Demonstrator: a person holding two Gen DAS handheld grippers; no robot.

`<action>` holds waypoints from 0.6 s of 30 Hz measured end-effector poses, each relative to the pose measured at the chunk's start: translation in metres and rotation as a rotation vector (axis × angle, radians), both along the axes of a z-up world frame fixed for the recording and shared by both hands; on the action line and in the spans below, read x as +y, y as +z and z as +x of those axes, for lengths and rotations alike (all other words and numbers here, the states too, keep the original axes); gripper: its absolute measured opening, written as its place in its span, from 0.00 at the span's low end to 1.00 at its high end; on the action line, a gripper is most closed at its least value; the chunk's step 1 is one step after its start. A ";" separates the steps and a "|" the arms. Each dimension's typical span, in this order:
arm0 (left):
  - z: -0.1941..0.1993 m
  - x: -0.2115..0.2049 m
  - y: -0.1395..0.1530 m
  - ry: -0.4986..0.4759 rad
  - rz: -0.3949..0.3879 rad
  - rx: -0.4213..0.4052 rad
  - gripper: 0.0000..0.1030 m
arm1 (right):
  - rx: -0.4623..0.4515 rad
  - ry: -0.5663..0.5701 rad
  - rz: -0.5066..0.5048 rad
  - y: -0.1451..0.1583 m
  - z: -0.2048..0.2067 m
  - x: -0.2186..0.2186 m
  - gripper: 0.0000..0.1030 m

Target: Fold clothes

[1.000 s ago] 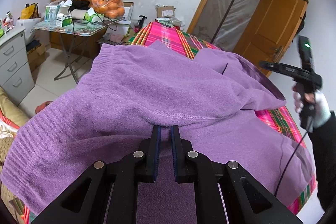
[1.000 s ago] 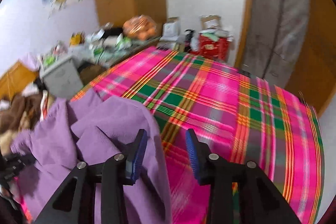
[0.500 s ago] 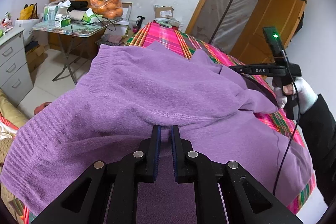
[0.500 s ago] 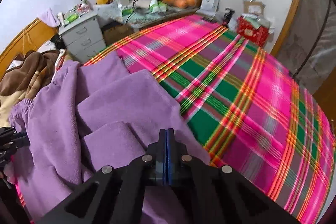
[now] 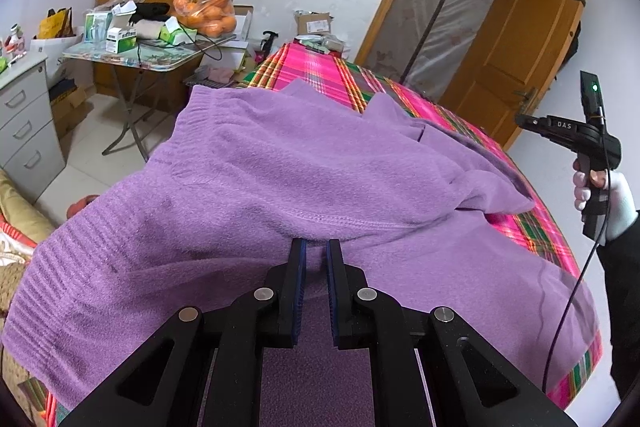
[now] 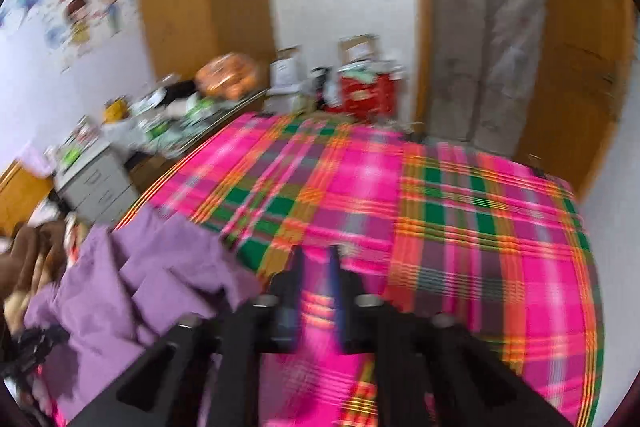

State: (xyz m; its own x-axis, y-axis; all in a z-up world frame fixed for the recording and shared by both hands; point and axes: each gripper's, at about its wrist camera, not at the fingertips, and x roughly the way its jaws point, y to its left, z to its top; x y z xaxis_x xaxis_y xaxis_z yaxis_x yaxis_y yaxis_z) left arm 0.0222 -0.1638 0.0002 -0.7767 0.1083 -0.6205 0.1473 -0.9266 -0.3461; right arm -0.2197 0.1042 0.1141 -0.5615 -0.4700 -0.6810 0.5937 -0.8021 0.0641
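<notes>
Lying rumpled on the plaid bed [image 6: 460,227], a purple sweater [image 5: 300,187] is partly folded. Its seam is pinched by the narrow left claw [image 5: 316,247]; the right claw [image 6: 316,259], slightly parted, is held empty. Flattening is judged next.

A bed [image 6: 460,227] spread with pink-green plaid cloth carries a rumpled purple garment [image 5: 280,187] along one side.

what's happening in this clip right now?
A person with a gripper in each hand is folding a purple fleece garment on a bed with a pink-and-green plaid cover. The left gripper pinches a stitched edge of the garment. The right gripper, slightly open and empty, is off the garment, over bare plaid.
</notes>
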 end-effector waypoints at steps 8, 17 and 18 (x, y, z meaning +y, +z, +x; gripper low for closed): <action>-0.002 -0.001 -0.001 0.001 0.005 -0.011 0.10 | -0.088 0.239 0.158 -0.045 -0.016 -0.080 0.46; -0.006 -0.001 0.026 -0.005 -0.002 0.061 0.10 | -0.199 0.342 0.290 -0.094 -0.035 -0.129 0.28; -0.009 -0.003 0.030 0.007 -0.005 0.083 0.10 | -0.190 0.326 0.277 -0.092 -0.034 -0.128 0.05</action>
State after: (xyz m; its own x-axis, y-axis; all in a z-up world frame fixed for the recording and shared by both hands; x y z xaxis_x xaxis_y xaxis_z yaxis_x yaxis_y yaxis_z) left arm 0.0133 -0.1671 0.0302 -0.8261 0.1001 -0.5545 0.1244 -0.9274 -0.3527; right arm -0.2535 -0.0240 0.0216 -0.2677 -0.3871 -0.8824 0.8158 -0.5783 0.0062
